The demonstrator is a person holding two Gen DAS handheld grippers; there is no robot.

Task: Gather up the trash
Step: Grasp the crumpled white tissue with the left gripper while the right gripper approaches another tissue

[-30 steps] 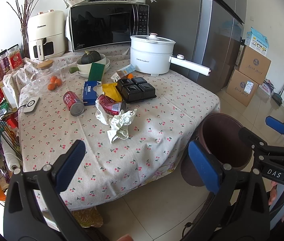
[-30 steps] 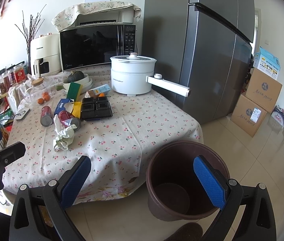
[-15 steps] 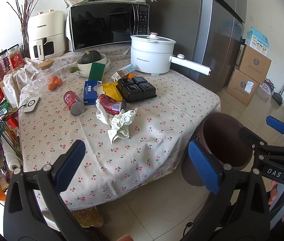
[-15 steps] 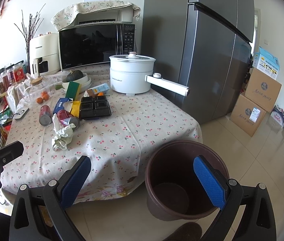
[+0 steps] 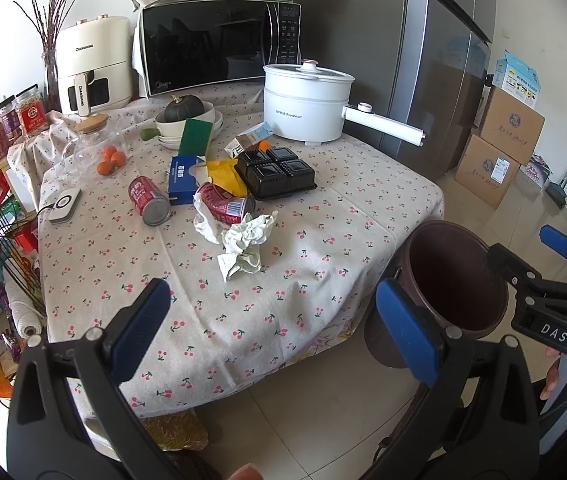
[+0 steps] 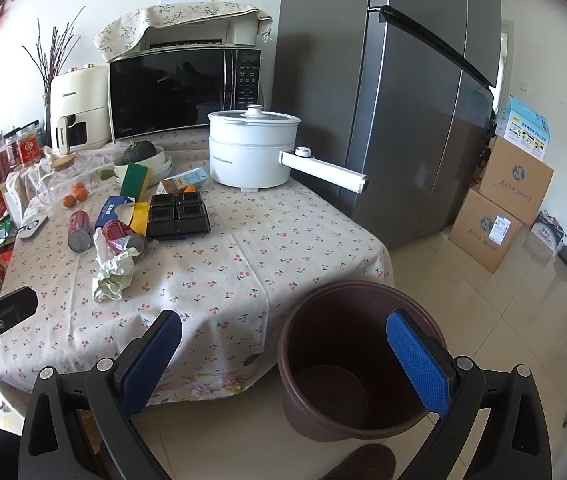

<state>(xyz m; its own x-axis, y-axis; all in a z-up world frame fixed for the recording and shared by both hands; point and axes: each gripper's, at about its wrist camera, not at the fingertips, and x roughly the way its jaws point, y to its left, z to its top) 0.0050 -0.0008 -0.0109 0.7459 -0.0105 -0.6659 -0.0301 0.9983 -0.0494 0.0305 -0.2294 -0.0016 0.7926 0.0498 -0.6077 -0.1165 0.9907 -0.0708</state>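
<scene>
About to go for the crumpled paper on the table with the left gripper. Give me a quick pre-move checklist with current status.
1. Left gripper open, nothing held: ok.
2. Right gripper open, nothing held: ok.
3. Crumpled paper on top and reachable from the near table edge: ok, though it touches the red can behind it.
4. Path over the tablecloth to the paper free of objects: ok.
5. Brown bin upright, mouth open, beside the table: ok.
6. Bin has room: ok, the bottom looks bare.
</scene>
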